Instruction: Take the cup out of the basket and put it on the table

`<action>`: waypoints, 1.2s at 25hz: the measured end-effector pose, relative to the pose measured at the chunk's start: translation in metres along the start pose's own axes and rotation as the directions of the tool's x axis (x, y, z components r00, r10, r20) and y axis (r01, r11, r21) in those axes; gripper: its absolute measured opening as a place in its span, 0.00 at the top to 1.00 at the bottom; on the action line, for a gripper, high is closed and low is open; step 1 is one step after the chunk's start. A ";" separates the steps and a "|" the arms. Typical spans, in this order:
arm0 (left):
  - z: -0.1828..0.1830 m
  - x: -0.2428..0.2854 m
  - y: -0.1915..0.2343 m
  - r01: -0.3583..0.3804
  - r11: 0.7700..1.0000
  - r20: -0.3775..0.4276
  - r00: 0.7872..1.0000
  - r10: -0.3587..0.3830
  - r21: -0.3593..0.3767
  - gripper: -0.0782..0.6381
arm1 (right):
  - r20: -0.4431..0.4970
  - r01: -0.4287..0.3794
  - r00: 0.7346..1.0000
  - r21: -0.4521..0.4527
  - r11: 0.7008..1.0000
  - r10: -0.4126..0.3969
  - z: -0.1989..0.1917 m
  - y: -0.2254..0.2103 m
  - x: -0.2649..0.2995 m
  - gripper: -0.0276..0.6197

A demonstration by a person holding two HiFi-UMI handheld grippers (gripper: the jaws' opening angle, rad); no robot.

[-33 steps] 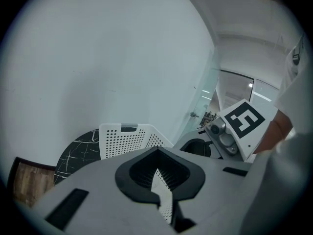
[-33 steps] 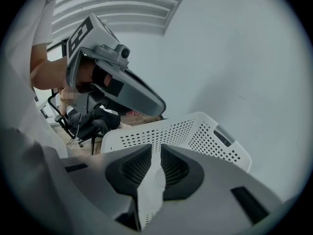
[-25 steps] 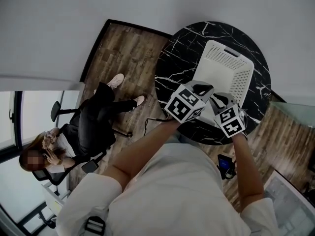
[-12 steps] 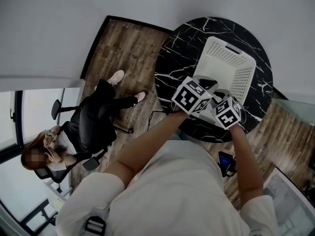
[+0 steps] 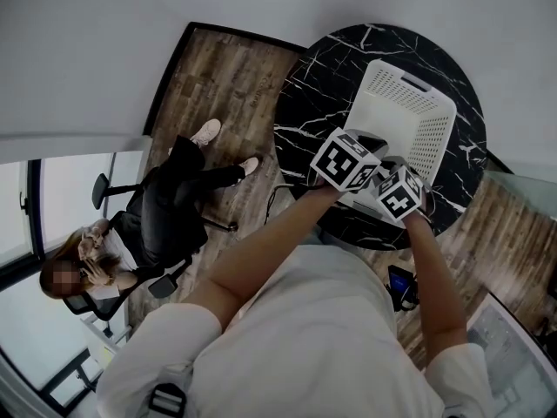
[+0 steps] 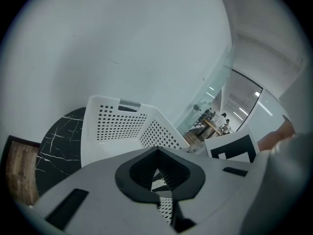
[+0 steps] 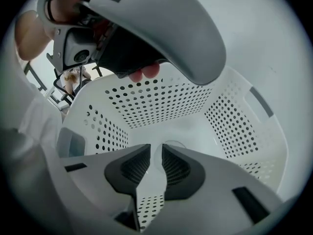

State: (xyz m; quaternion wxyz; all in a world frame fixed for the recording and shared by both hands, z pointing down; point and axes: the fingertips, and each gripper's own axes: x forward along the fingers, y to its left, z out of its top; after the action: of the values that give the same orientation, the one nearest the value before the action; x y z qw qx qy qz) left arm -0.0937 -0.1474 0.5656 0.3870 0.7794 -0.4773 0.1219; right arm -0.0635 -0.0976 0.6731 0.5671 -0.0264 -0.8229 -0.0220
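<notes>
Both at the basket [image 5: 409, 111]: left hand-held gripper [image 6: 156, 151] closed, right hand-held gripper [image 7: 156, 148] narrowly parted; cup [image 7: 172, 143] orientation unclear.

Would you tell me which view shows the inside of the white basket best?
The right gripper view: it looks straight into the basket, perforated walls and floor. The head view shows it from above, its near end hidden; the left gripper view, only two walls.

No words, numbers, brands or labels can be read anywhere
</notes>
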 end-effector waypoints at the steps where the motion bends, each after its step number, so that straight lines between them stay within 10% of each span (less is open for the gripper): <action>1: -0.001 0.002 0.001 0.001 1.000 -0.009 1.000 -0.001 -0.003 0.88 | -0.004 -0.001 1.000 0.000 1.000 0.001 -0.001 0.000 0.002 0.87; 30: -0.019 0.028 0.007 0.037 0.996 -0.057 0.998 -0.042 -0.081 0.88 | -0.053 0.000 0.999 -0.032 1.000 -0.001 -0.013 0.001 0.033 0.87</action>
State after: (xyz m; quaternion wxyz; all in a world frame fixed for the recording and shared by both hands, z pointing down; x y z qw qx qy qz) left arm -0.0814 -0.1539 0.5972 0.4338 0.7688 -0.4548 0.1178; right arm -0.0628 -0.0968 0.7083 0.5882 -0.0346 -0.8071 -0.0358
